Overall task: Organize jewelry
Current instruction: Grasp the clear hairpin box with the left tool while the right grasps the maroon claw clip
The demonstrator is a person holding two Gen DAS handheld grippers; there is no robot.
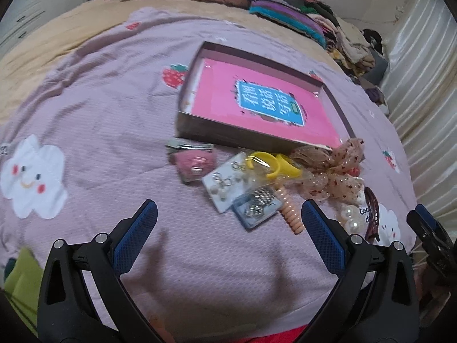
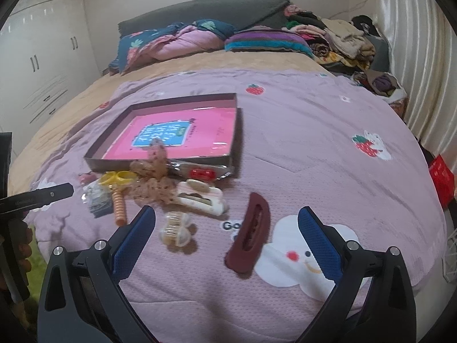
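Note:
A shallow dark box (image 1: 200,127) (image 2: 160,163) lined with a pink book cover lies on the lilac bedspread. Along its near side sits a heap of accessories: an earring card (image 1: 221,184), a blue packet of silver pieces (image 1: 254,208) (image 2: 95,197), a yellow ring toy (image 1: 274,164) (image 2: 118,177), an orange spiral hair tie (image 1: 290,211) (image 2: 119,203), a dotted gauze bow (image 1: 331,168) (image 2: 152,168), and a pink clip (image 1: 194,165). My left gripper (image 1: 228,214) hovers open just short of the packet. My right gripper (image 2: 227,217) is open above a maroon hair clip (image 2: 251,240), with a clear claw clip (image 2: 175,228) nearby.
A cream hair clip (image 2: 200,197) and a red clip (image 2: 202,174) lie by the box front. Pearl beads (image 1: 351,220) sit at the heap's right end. Folded quilts (image 2: 177,43) and piled clothes (image 2: 337,43) fill the bed's far end. A curtain (image 2: 414,57) hangs at right.

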